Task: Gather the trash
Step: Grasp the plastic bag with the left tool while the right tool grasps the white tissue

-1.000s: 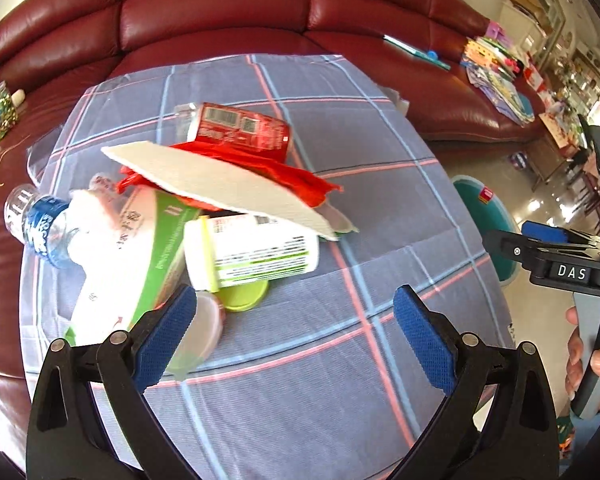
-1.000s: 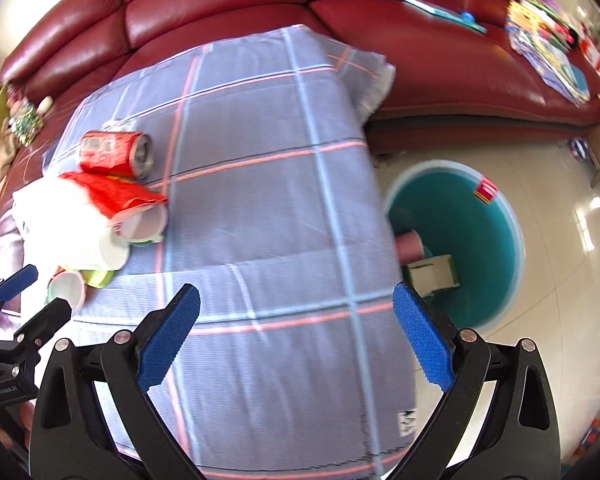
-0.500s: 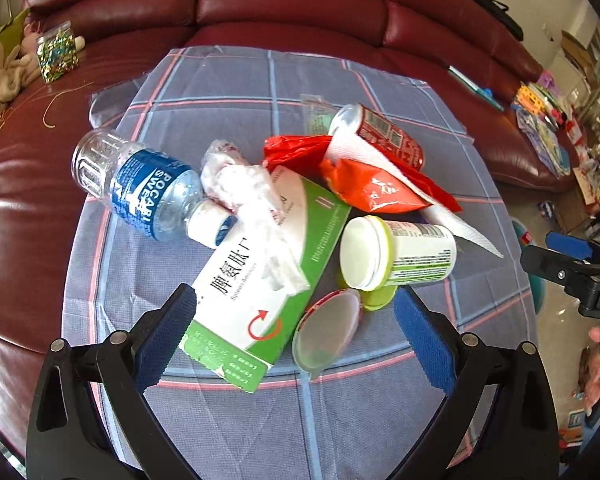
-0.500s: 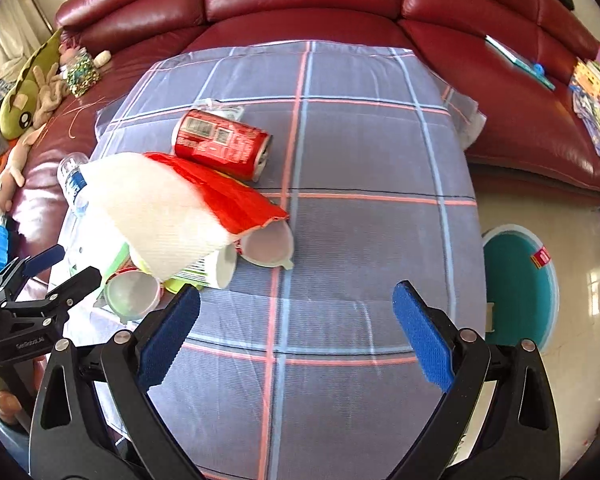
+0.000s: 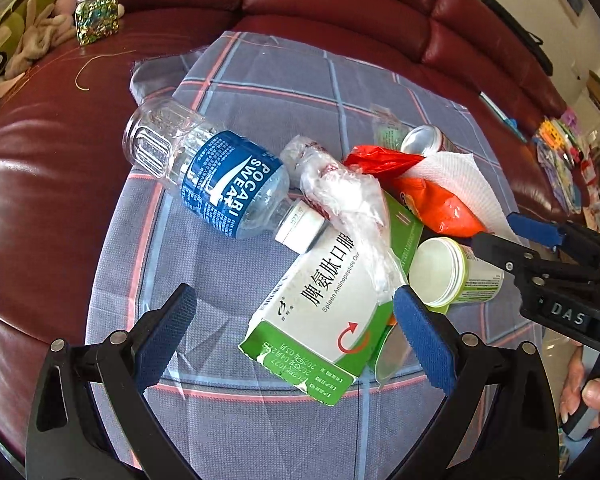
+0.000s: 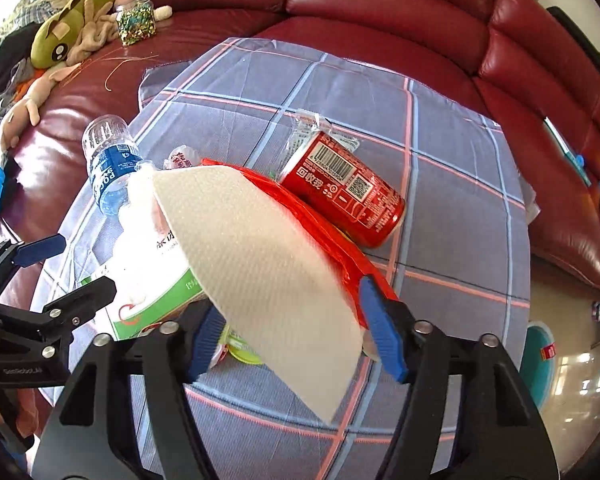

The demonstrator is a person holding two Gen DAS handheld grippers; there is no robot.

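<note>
Closing in on the napkin

Your right gripper [image 6: 296, 338] has just been narrowing around the white napkin [image 6: 256, 264], pads not yet pressing; your left gripper [image 5: 296, 340] gapes over the carton [image 5: 320, 312], holding nothing.

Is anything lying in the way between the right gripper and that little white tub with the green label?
Yes. A white paper towel drapes across the right gripper, hiding the white tub with the green label beneath it; a red plastic wrapper lies alongside.

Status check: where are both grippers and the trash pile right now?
Left gripper open over green box. Right gripper closing around paper towel, no firm grip visible. Bottle, red can untouched.
</note>
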